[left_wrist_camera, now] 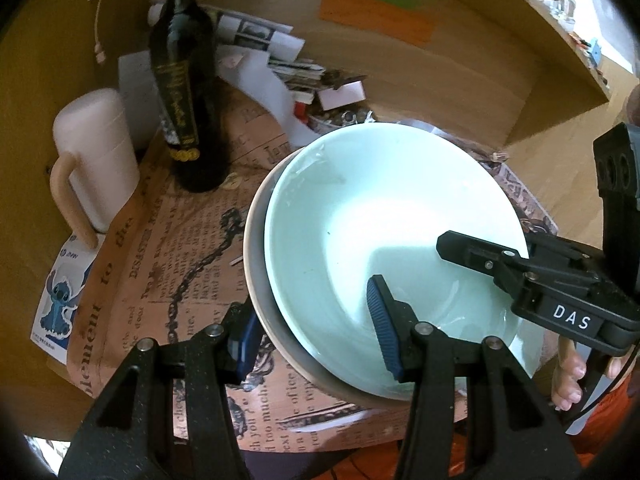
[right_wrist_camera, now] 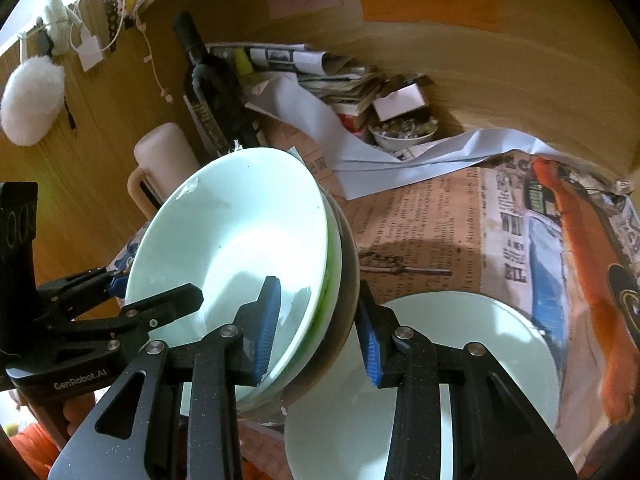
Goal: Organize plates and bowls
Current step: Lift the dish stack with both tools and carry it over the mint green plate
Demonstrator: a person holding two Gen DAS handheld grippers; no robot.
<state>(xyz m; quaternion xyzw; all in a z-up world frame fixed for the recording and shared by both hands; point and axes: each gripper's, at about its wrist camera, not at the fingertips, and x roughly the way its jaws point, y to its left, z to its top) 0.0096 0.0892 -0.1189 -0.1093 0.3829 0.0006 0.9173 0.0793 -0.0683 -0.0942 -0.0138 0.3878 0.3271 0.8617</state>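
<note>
A pale mint bowl point(left_wrist_camera: 380, 216) sits nested in a stack with a grey outer bowl point(left_wrist_camera: 256, 264); the stack is tilted and held above the newspaper-covered table. My left gripper point(left_wrist_camera: 316, 340) straddles the stack's near rim, one pad inside, one outside. My right gripper point(right_wrist_camera: 316, 332) clamps the same stack point(right_wrist_camera: 232, 240) at its other rim, and shows in the left wrist view point(left_wrist_camera: 480, 256). A mint plate point(right_wrist_camera: 460, 360) lies flat on the table below the right gripper.
A dark wine bottle point(left_wrist_camera: 184, 92) and a pink mug point(left_wrist_camera: 96, 160) stand at the back left. Papers, books and a small bowl of bits point(right_wrist_camera: 400, 132) are piled against the wooden wall point(right_wrist_camera: 500, 72). Newspaper point(right_wrist_camera: 440, 220) covers the table.
</note>
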